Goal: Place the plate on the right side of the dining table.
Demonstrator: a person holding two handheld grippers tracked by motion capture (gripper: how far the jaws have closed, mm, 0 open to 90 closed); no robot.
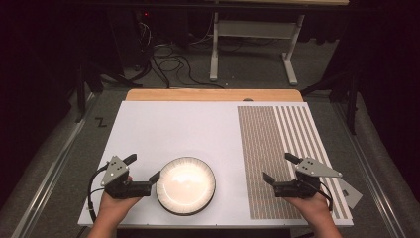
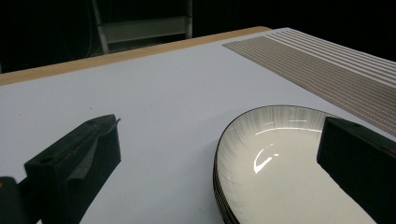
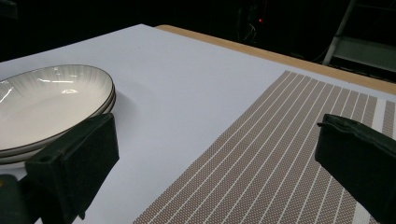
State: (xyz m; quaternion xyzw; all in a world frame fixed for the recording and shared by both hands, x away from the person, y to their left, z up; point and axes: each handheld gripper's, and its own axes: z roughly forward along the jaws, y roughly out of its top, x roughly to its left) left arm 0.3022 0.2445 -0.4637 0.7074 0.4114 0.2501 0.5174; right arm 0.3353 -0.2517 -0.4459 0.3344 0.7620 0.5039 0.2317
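Note:
A stack of white plates with dark rims (image 1: 185,185) sits near the front middle of the white table (image 1: 173,129). My left gripper (image 1: 143,167) is open just left of the stack, one jaw by the table and the other over the stack's left rim. In the left gripper view the plates (image 2: 280,158) lie under the right jaw of that open gripper (image 2: 219,126). My right gripper (image 1: 279,167) is open and holds nothing above a brown striped placemat (image 1: 262,158). The right gripper view has the placemat (image 3: 280,154) between its open jaws (image 3: 217,126) and the plates (image 3: 46,102) at left.
A wooden strip (image 1: 213,95) runs along the table's far edge. A small grey flat piece (image 1: 349,193) lies at the right front edge beside the placemat. Beyond the table stand a white desk frame (image 1: 247,44) and loose cables (image 1: 173,64) on the floor.

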